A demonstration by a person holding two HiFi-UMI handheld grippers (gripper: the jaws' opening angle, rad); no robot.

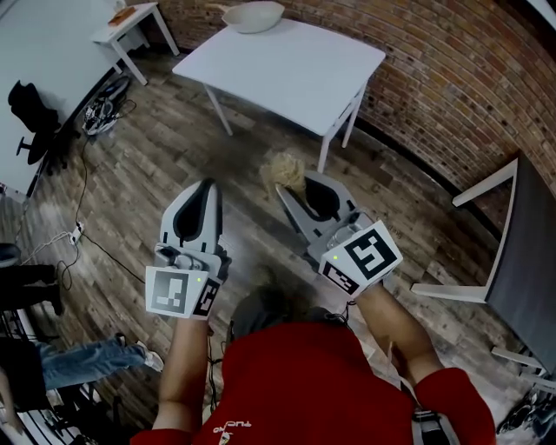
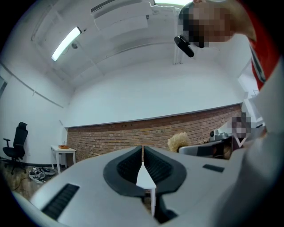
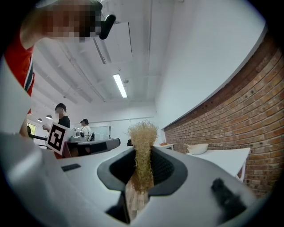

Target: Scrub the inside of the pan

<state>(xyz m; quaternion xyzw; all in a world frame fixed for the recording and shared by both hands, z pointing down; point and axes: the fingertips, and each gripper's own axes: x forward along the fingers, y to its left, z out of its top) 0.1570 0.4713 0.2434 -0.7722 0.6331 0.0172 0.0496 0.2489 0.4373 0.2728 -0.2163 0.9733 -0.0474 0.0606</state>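
Observation:
A cream-coloured pan (image 1: 254, 16) sits at the far edge of a white table (image 1: 287, 74), well ahead of both grippers; it also shows in the right gripper view (image 3: 198, 148). My right gripper (image 1: 294, 187) is shut on a straw-coloured fibre scrubber (image 1: 282, 169), whose tuft sticks up between the jaws (image 3: 143, 137). My left gripper (image 1: 207, 185) is shut with nothing in it, its jaws pressed together (image 2: 142, 150). Both are held over the wooden floor, level with each other and short of the table. The scrubber (image 2: 178, 142) shows at the right of the left gripper view.
A grey chair (image 1: 521, 252) with a white frame stands at the right by the brick wall (image 1: 452, 78). A small white side table (image 1: 130, 22) and a black office chair (image 1: 30, 113) are at the left, with cables (image 1: 104, 109) on the floor. Two people (image 3: 62, 117) stand far behind.

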